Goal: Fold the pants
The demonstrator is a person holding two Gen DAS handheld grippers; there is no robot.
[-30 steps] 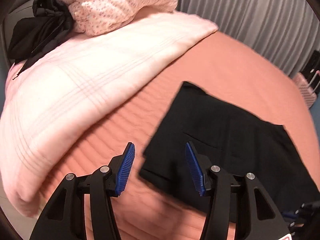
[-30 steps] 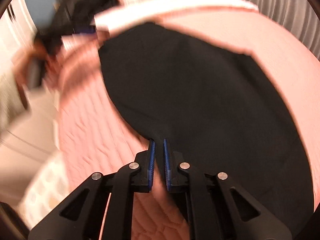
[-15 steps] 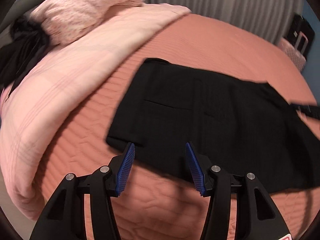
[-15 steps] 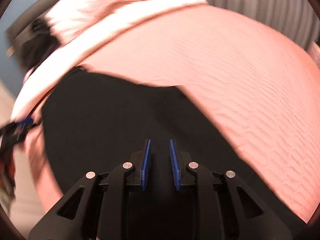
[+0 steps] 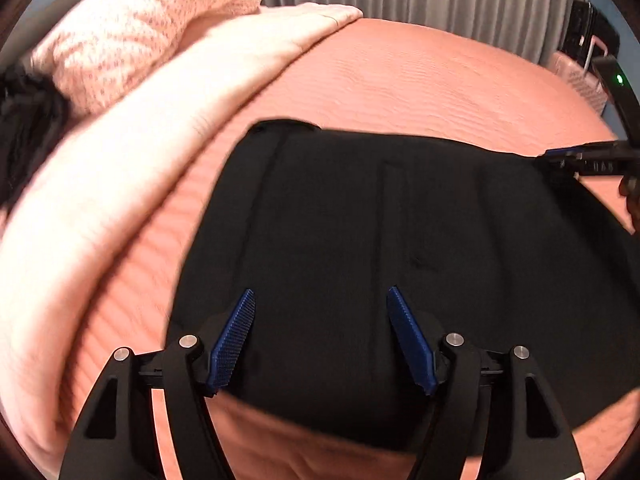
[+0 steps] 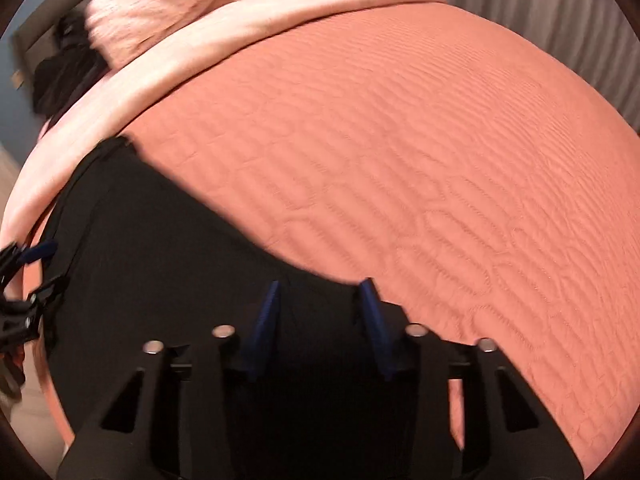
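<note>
Black pants (image 5: 400,240) lie flat on the bed (image 5: 420,80), long axis running left to right. Left gripper (image 5: 320,340), fingers spread and empty, hovers over the near hem; right gripper (image 6: 318,320), also spread, over the far edge.

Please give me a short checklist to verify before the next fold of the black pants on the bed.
1. Left gripper open: ok.
2. Right gripper open, holding nothing: ok.
3. Pants lying flat on the bedspread: ok, only faint creases.
4. Pants clear of the pink blanket: ok in the left view.
5. Near hem straight: cannot tell, partly hidden.
6. Layers aligned underneath: cannot tell.
</note>
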